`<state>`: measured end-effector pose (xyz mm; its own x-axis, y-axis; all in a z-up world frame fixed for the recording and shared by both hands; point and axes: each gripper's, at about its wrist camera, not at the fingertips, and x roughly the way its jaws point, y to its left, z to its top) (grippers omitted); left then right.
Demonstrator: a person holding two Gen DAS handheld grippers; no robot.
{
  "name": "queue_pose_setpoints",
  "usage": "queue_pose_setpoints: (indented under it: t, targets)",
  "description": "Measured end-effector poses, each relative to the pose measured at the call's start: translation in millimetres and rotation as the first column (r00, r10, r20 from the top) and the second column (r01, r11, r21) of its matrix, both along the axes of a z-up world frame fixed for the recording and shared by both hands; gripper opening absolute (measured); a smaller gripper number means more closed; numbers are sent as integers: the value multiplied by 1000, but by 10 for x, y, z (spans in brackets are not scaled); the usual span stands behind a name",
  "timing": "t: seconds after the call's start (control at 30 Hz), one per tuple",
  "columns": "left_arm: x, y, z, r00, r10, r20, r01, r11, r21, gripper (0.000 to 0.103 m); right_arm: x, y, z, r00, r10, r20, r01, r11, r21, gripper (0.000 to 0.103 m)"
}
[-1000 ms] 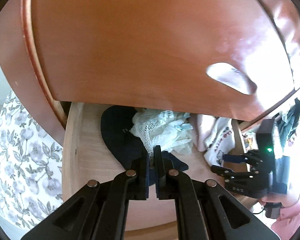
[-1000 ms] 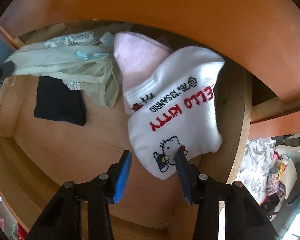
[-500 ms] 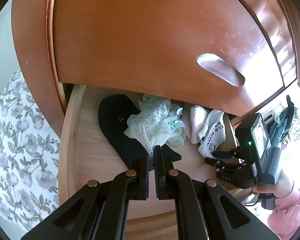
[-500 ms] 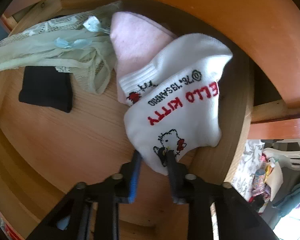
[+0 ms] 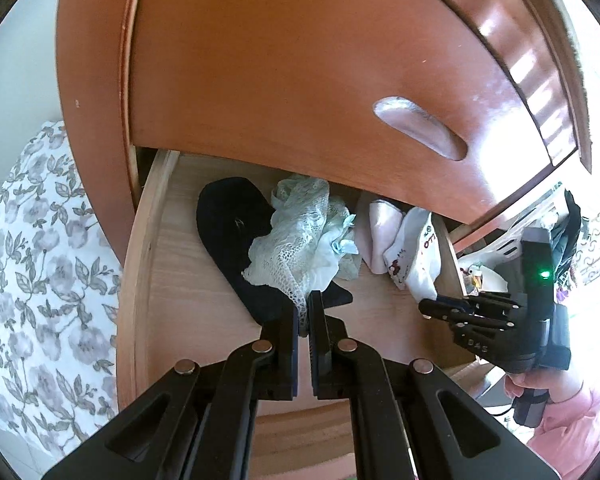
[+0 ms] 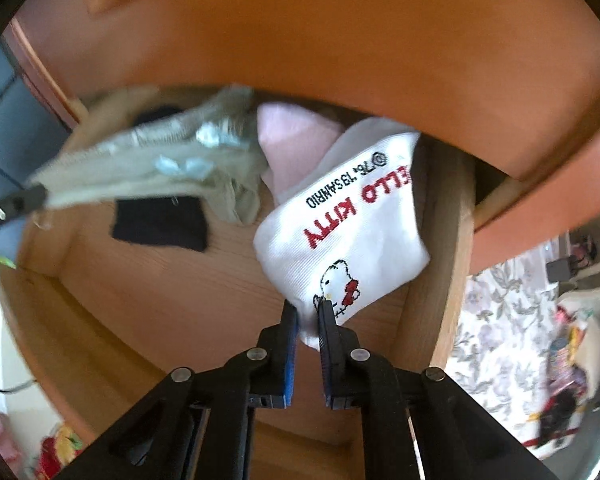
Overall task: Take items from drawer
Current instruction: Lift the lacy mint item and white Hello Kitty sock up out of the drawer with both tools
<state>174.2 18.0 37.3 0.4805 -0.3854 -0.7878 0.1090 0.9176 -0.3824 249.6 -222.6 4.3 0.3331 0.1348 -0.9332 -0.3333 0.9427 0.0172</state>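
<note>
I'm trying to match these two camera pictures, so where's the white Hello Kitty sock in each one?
Left wrist: white sock right of centre, against the drawer's right wall.
Right wrist: centre, toe pinched in the right gripper.
Shared landmark: the pink cloth directly beside it.

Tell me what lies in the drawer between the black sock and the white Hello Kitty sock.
In the left wrist view, a pale lace garment, partly over the black sock, then a pink sock against the white Hello Kitty sock. The left gripper pinches the lace.
</note>
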Motion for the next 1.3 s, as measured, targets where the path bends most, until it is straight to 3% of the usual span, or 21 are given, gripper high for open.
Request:
queue_pose_setpoints:
  t: [0.2, 0.37, 0.7, 0.97, 1.3]
  targets:
    - [-149, -30, 4, 1000, -5, 8, 5, 1000, -26, 4, -190, -200, 91, 998, -63, 32, 56, 984, 172, 11]
    - [-252, -62, -19, 1000, -7, 7, 7, 999, -43, 4, -341, -354, 180, 991, -123, 46, 100, 937, 335, 11]
    - [-429, -22, 93, 999, 10, 42, -7, 998, -70, 4, -660, -474, 637, 974, -176, 142, 103, 905, 414, 11]
    - [-617, 2, 366, 993, 28, 114, -18, 996, -92, 4, -884, -439, 888, 949, -226, 219, 86, 856, 509, 11]
    - [-768, -35, 683, 983, 21, 180, -3, 995, -95, 4, -1073, -478, 1175, 921, -249, 300, 47, 835, 549, 11]
